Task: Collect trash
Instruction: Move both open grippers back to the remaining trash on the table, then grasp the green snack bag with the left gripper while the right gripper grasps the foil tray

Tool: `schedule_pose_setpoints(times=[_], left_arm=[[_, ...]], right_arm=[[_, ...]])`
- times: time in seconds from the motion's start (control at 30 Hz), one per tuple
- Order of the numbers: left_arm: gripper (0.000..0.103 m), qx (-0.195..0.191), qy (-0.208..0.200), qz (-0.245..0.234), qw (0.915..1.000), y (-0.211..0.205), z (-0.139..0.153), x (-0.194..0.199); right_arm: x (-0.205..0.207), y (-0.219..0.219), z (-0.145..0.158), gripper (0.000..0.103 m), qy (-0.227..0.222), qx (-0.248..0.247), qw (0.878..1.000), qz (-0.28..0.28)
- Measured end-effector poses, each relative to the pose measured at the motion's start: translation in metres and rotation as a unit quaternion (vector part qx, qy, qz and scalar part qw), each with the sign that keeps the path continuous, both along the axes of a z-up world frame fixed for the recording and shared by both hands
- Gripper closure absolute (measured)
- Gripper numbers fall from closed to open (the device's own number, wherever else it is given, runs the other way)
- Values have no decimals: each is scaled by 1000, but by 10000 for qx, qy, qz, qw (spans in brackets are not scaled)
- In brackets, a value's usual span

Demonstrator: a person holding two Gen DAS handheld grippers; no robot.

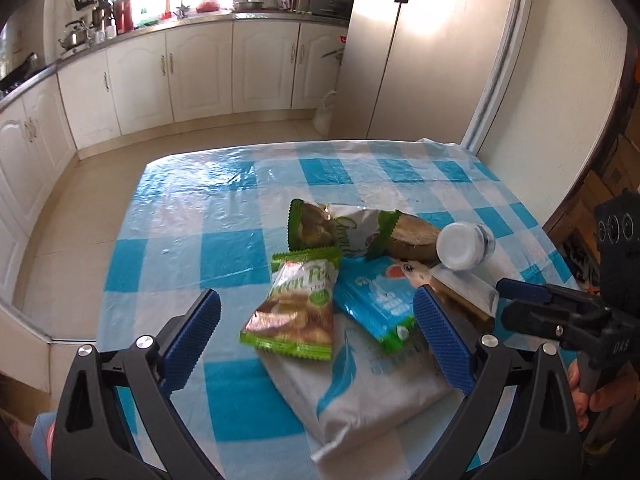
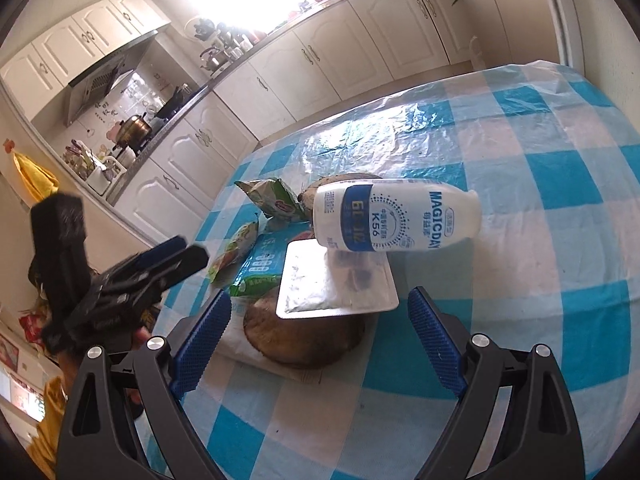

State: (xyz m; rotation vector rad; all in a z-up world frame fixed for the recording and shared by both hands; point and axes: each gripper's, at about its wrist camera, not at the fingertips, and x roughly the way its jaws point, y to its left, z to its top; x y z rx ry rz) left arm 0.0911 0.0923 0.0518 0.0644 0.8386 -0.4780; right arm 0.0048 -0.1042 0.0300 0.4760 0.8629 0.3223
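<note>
A kitchen with cream cabinets lies behind a table under a glossy blue-and-white checked cover. The trash sits in one loose heap. The left gripper stands wide open and empty, its pads to either side of the near end of the heap: a green snack pack lies between the fingers on a white bag, with a blue pouch just inside the right-hand finger. The right gripper is also wide open with nothing in it; between and just beyond its fingers lies a foil tray on a brown round lump, and past the tips a white bottle lies on its side, resting partly on the tray.

Likely trouble: the bottle could roll off if the tray is nudged or lifted. The wrappers overlap, so a pinch may drag neighbours or slip on the slick film. Both grippers work close together and might collide.
</note>
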Motion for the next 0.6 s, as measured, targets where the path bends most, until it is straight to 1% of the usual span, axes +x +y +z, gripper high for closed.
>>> schedule_pose_setpoints(times=[0.07, 0.13, 0.2, 0.23, 0.27, 0.37, 0.47, 0.5, 0.53, 0.6], left_arm=[[6, -37, 124, -68, 9999, -1, -5, 11], [6, -98, 188, -158, 9996, -1, -8, 16], [6, -82, 226, -225, 9995, -3, -11, 21], [6, -75, 263, -278, 9992, -4, -14, 23], [6, -74, 288, -306, 9991, -5, -15, 25], [7, -131, 332, -349, 9988, -6, -21, 32], [12, -170, 411, -393, 9982, -8, -25, 36], [18, -170, 456, -410, 9980, -9, -27, 38], [27, -155, 502, -408, 9978, -10, -29, 39], [34, -127, 620, -374, 9973, -11, -34, 42]], right_arm=[[4, -1, -3, 14, 23, -13, 10000, 9], [7, -2, -6, 14, 47, 0, 10000, -1], [9, -2, -9, 14, 69, -5, 10000, 5], [10, -2, -10, 16, 78, -6, 10000, 13], [12, -1, -11, 21, 90, -4, 10000, 31], [15, -1, -14, 23, 120, -5, 9999, 63], [16, 0, -15, 23, 109, -29, 9999, 83], [16, 1, -15, 23, 115, -25, 9999, 80], [17, 0, -16, 24, 106, -20, 9999, 76], [17, 1, -16, 28, 108, -29, 9999, 78]])
